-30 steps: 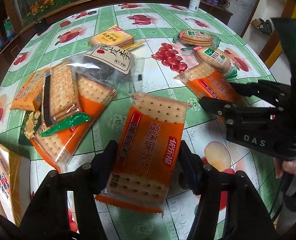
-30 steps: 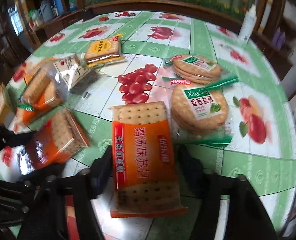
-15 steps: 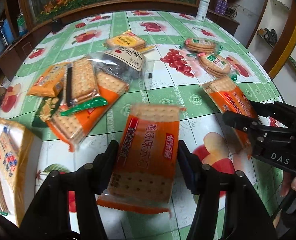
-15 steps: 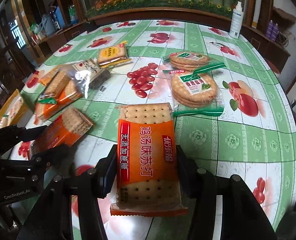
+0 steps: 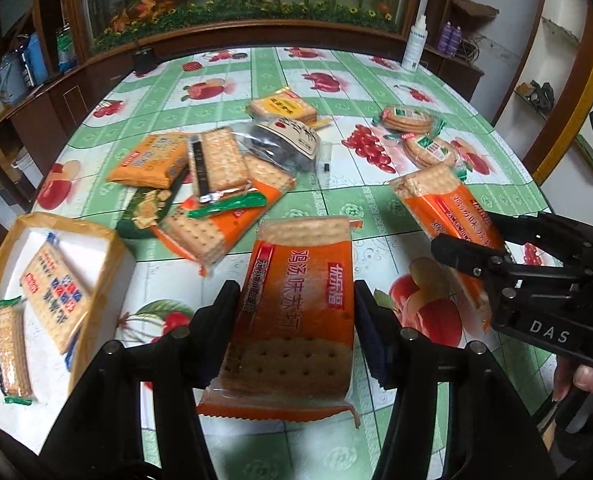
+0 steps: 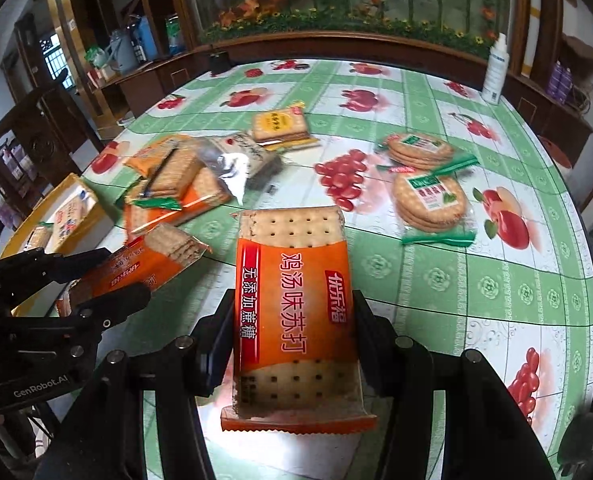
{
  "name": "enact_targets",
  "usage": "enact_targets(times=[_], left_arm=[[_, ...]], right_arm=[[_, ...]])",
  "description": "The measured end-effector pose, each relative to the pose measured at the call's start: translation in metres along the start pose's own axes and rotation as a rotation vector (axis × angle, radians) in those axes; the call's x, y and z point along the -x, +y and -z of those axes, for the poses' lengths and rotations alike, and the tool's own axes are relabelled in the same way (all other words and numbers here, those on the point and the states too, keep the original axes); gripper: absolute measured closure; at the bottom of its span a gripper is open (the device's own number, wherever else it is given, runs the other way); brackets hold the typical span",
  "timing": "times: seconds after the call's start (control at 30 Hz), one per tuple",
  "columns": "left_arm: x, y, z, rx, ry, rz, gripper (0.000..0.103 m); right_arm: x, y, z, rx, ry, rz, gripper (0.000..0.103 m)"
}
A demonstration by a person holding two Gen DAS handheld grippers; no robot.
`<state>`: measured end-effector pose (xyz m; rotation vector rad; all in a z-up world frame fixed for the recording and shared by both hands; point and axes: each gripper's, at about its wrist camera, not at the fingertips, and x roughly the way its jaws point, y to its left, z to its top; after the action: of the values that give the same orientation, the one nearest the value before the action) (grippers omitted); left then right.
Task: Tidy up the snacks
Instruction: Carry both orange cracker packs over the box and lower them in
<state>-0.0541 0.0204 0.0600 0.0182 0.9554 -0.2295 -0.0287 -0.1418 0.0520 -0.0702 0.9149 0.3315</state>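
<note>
I have the left tool clamped on one orange cracker pack and the right tool clamped on another orange pack, above the desk.

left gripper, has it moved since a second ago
Yes. The left gripper, shut on its orange cracker pack, has pulled back and left: the snack pile shrank and the yellow-rimmed box entered view.

Two orange soda-cracker packs lifted above table, one clamped in each claw, lengthwise
</note>
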Motion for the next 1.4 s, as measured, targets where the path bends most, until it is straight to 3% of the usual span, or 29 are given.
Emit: enact_targets(times=[0.3, 0.73, 1.2, 1.4], left_arm=[[0.031, 0.027, 0.007, 0.042, -0.047, -0.028, 0.045], [0.073, 0.111, 0.019, 0.162, -0.100, -0.151, 0.045], [0.087, 0.203, 0.048, 0.308, -0.077, -0.281, 0.045], [0.082, 0.218, 0.061, 0.333, -0.049, -0.308, 0.045]], right_arm=[[0.009, 0.039, -0.013, 0.068, -0.028, -0.034, 0.049], [-0.004, 0.125, -0.047, 0.222, -0.036, -0.110, 0.049], [-0.044, 0.223, -0.074, 0.367, 0.014, -0.213, 0.049], [-0.069, 0.254, -0.075, 0.409, 0.069, -0.245, 0.049]])
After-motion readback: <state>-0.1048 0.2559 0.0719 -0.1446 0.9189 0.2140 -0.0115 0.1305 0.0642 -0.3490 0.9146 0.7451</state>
